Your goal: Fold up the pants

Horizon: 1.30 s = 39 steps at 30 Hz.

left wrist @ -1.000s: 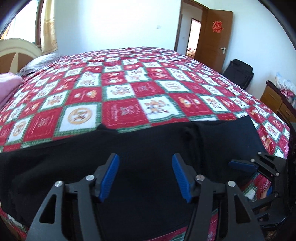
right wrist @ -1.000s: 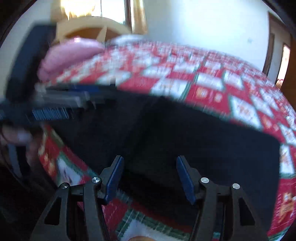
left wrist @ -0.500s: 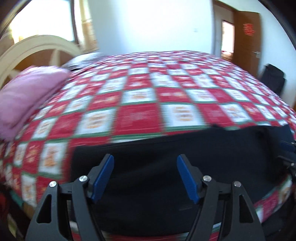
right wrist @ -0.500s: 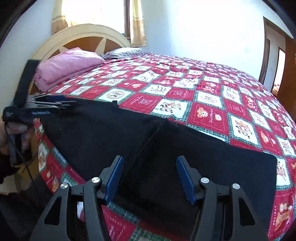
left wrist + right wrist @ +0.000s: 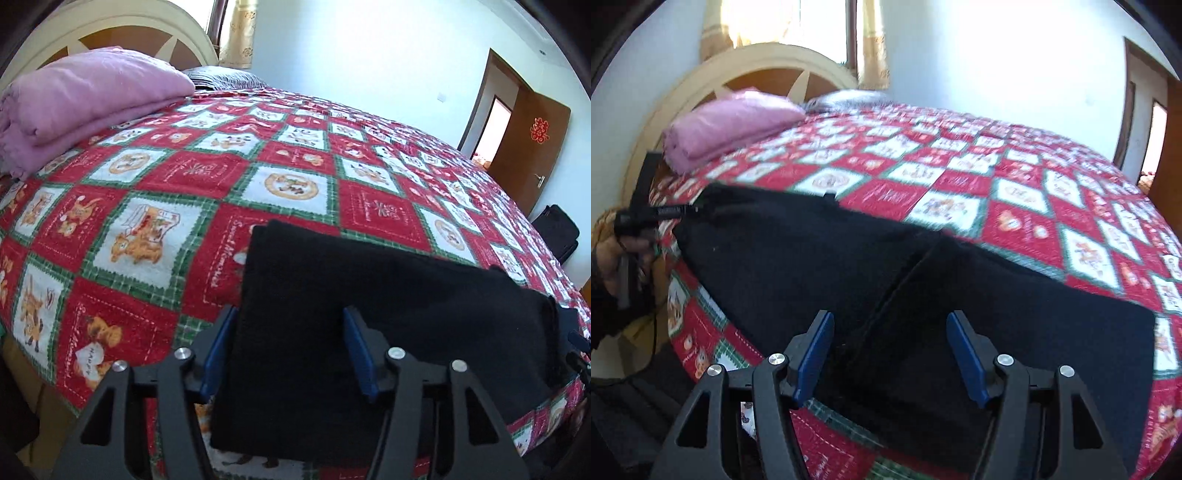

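Observation:
Black pants [image 5: 388, 314] lie flat along the near edge of the bed, legs laid together, also in the right wrist view [image 5: 886, 266]. My left gripper [image 5: 288, 350] is open, its jaws straddling the left end of the pants, low over the cloth. It also shows at the far left of the right wrist view [image 5: 657, 214]. My right gripper [image 5: 890, 354] is open over the middle of the pants near a diagonal seam. Whether either gripper touches the cloth I cannot tell.
The bed has a red, white and green patchwork quilt [image 5: 295, 155]. A folded pink blanket [image 5: 81, 103] lies by the cream headboard [image 5: 764, 62]. A brown door [image 5: 532, 147] and a black bag [image 5: 557, 236] are at the far right.
My left gripper has swung left along the pants to their left end and come lower over the cloth. My right gripper has shifted only slightly over the middle.

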Motion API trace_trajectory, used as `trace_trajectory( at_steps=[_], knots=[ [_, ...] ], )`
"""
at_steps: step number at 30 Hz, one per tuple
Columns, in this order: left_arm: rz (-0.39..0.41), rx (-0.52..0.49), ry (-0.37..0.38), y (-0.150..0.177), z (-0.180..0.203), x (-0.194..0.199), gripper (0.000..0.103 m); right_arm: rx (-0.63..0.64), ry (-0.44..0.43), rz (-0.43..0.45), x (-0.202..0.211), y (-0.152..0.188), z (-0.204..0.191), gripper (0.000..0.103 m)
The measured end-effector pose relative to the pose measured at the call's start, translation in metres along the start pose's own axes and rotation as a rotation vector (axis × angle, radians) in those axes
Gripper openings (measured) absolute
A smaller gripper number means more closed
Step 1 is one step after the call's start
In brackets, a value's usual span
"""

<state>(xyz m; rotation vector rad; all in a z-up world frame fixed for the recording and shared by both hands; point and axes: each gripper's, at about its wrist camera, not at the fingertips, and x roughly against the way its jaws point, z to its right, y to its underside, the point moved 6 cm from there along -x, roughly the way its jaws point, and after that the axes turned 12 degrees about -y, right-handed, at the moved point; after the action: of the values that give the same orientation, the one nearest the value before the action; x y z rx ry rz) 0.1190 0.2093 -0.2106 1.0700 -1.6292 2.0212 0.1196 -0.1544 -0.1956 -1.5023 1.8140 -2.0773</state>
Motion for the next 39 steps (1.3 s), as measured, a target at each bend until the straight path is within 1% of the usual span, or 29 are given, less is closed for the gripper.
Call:
trace_trajectory(
  at_steps=[3,5,7,8,10,11,12,14,15,17,18,20,22,24,27,33,39],
  knots=[
    [0.006,0.0,0.017,0.0,-0.001,-0.001,0.059,-0.034,0.005,0.031,0.01,-0.002,0.008,0.065],
    [0.01,-0.008,0.013,0.0,0.0,0.001,0.054,-0.053,0.015,0.039,0.01,-0.003,0.013,0.065],
    [0.001,-0.009,0.025,-0.001,0.003,0.003,0.036,-0.064,0.024,0.041,0.009,-0.002,0.015,0.065],
    [0.001,-0.008,0.035,-0.003,0.005,0.005,0.032,-0.065,0.025,0.042,0.009,-0.002,0.015,0.065],
    [0.011,-0.014,0.021,-0.003,0.007,0.005,0.032,-0.061,0.024,0.043,0.009,-0.001,0.013,0.065],
    [0.011,-0.016,0.016,-0.002,0.006,0.003,0.035,-0.058,0.024,0.042,0.009,-0.001,0.013,0.065],
    [0.019,0.001,0.013,-0.002,0.003,0.001,0.041,-0.057,0.023,0.041,0.009,-0.001,0.012,0.065],
    [0.02,0.029,0.037,-0.001,-0.001,0.0,0.042,-0.056,0.023,0.038,0.008,0.0,0.011,0.065],
    [0.02,0.025,0.044,-0.001,-0.001,0.001,0.039,-0.054,0.025,0.037,0.008,0.0,0.011,0.065],
    [0.016,0.038,0.103,-0.002,0.001,0.004,0.024,-0.052,0.029,0.04,0.009,0.0,0.011,0.065],
    [0.012,0.062,0.148,-0.003,0.001,0.006,0.022,-0.052,0.032,0.043,0.01,-0.001,0.011,0.065],
    [0.01,0.094,0.177,-0.006,-0.001,0.009,0.022,-0.054,0.041,0.059,0.015,-0.003,0.013,0.065],
    [0.011,0.135,0.228,-0.011,-0.001,0.016,0.022,-0.065,0.048,0.076,0.021,-0.006,0.016,0.065],
    [0.013,0.143,0.251,-0.015,0.002,0.023,0.022,-0.079,0.054,0.089,0.026,-0.009,0.021,0.065],
    [0.02,0.145,0.296,-0.023,0.012,0.037,0.022,-0.1,0.076,0.098,0.032,-0.011,0.029,0.065],
    [-0.023,0.12,0.345,-0.031,0.043,0.064,0.022,-0.154,0.125,0.113,0.047,-0.015,0.045,0.065],
    [-0.006,0.085,0.454,-0.036,0.085,0.099,0.022,-0.218,0.138,0.143,0.07,-0.016,0.063,0.065]
  ],
)
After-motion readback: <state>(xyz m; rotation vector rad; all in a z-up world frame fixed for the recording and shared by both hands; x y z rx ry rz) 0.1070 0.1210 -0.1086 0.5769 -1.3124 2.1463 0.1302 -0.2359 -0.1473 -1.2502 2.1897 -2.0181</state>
